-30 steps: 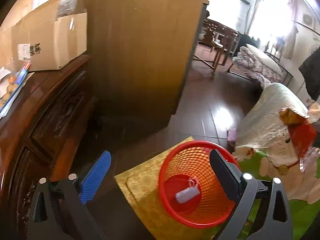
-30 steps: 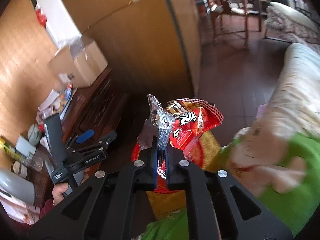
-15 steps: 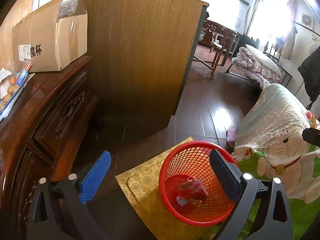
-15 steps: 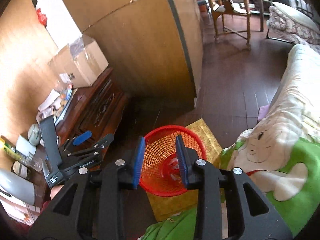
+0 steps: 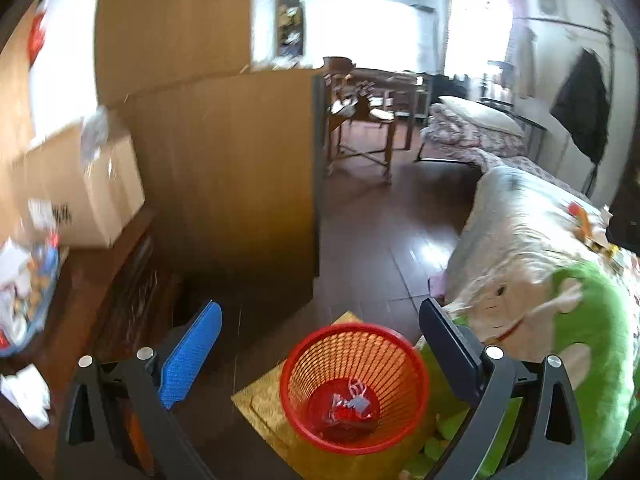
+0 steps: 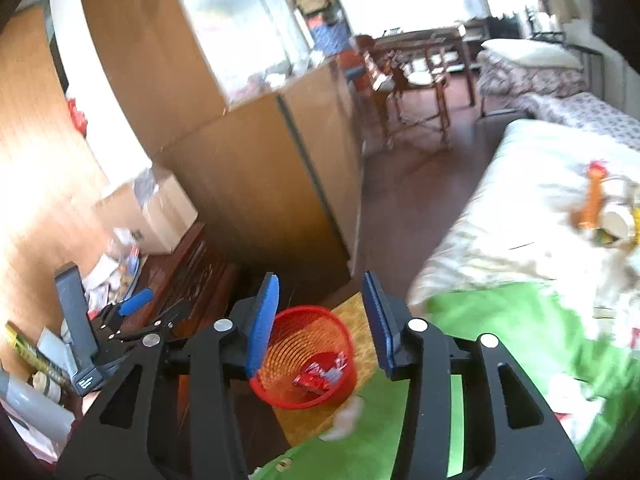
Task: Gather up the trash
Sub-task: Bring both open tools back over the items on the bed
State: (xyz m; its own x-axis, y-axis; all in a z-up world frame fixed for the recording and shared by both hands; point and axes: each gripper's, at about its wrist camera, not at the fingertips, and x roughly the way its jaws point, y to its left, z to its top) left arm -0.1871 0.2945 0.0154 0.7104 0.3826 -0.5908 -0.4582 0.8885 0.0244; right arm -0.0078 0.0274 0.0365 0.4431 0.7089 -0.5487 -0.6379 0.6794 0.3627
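**Desk:** What have you got on the left wrist view?

**Me:** My left gripper has its jaws spread wide and empty. Between them, low in the frame, sits the red basket on a yellow mat. At the basket's bottom lies a red wrapper with a small white piece on top of it.

**Desk:** And the right?

**Me:** My right gripper is also parted, nothing between the blue pads. The basket shows through the gap, lower centre, with the wrapper inside. The left gripper appears at lower left of that view, over the dark wooden desk.

**Desk:** Any writing you can read?

**Me:** Not really. The cardboard box at the left of the left view carries a white label and dark print, but it is smeared by blur. The wrapper's print is too small to make out.

**Desk:** Anything else lying around?

**Me:** On the bed, right edge of the right view, there is a small heap of items, orange and white, too blurred to name. A white crumpled scrap lies on the green blanket just beside the basket, lower centre. A wooden cabinet fills the middle of the left view, behind the basket.
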